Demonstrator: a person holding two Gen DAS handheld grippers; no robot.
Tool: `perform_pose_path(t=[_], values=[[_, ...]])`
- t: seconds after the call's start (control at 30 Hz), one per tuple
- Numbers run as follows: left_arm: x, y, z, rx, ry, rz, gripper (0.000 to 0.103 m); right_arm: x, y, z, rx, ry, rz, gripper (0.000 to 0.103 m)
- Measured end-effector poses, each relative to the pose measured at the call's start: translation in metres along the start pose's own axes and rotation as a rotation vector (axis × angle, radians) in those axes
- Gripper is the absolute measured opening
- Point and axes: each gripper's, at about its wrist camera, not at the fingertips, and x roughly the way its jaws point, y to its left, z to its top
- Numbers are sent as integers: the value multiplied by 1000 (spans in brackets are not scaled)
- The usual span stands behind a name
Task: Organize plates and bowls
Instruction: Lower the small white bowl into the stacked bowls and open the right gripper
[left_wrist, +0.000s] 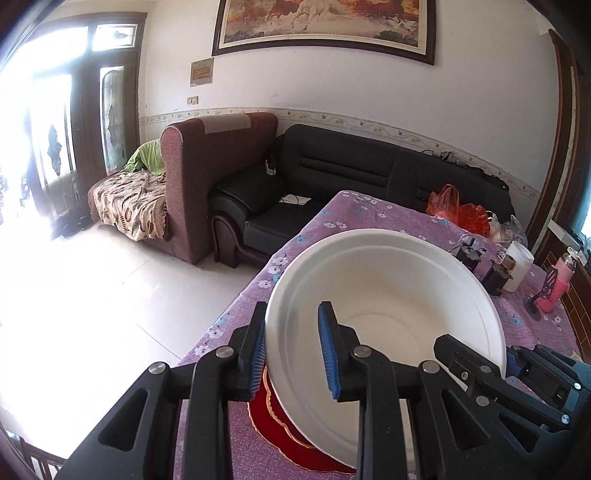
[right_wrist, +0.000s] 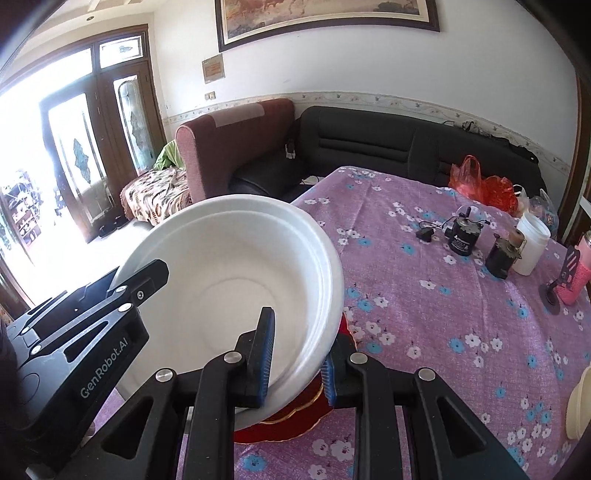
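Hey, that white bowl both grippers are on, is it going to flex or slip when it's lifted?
The white bowl looks like thin foam or pulp, so probably light and apt to flex at the rim. The left gripper and right gripper each straddle opposite rim edges, which should steady it. It sits tilted above the red plate, so it may rock.

Blown-out daylight glare from the glass doors (left_wrist: 44, 147), fisheye-bent edges, dark vignetted corners.

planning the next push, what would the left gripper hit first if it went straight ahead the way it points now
The left gripper has its jaws astride the rim of the white bowl, so going straight on it would most likely press into the bowl's wall first. Beyond that lies the purple floral tablecloth, though depth is hard to judge.
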Motion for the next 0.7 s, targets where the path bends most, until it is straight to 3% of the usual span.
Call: perform_pose_path(t=[0.4, 0.7], values=[[43, 7, -12, 24, 72, 58, 25, 46, 1, -7, -14, 80, -59, 25], [46, 21, -11, -17, 81, 63, 30, 61, -2, -9, -15, 78, -92, 25]])
